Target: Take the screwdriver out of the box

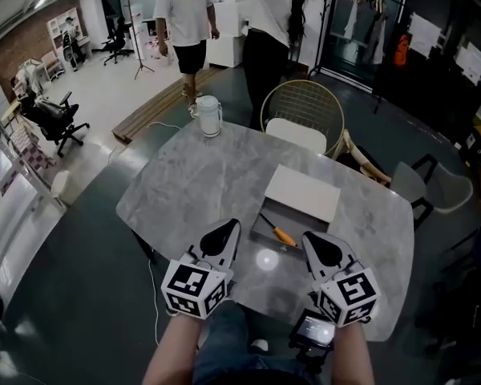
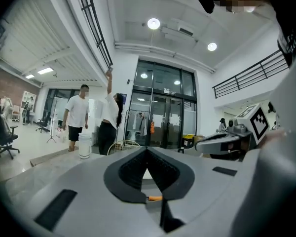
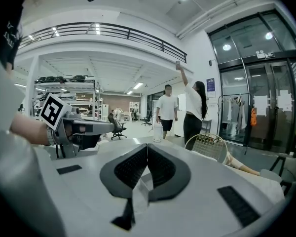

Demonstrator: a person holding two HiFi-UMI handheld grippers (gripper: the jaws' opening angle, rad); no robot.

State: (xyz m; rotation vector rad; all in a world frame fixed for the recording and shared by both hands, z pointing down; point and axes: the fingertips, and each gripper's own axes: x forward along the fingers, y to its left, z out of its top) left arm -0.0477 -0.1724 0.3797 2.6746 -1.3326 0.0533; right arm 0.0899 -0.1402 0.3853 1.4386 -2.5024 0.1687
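- The orange-handled screwdriver (image 1: 279, 233) lies slantwise in the open grey box (image 1: 298, 222), just ahead — handle nearest my right hand-held gripper (image 1: 309, 237).
- It and my left hand-held gripper (image 1: 233, 224) are both clenched, empty.

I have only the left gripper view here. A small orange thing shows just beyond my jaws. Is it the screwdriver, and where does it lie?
Observer: Yes. The head view shows the screwdriver, with its orange handle, lying inside the box just ahead of both grippers.
Operator: Is the box covered?
Observer: A white lid sits at its far side. The near part, where the screwdriver lies, is open.
Operator: How are the right gripper's jaws?
Observer: The right gripper view shows the right gripper shut, with nothing between its jaws.
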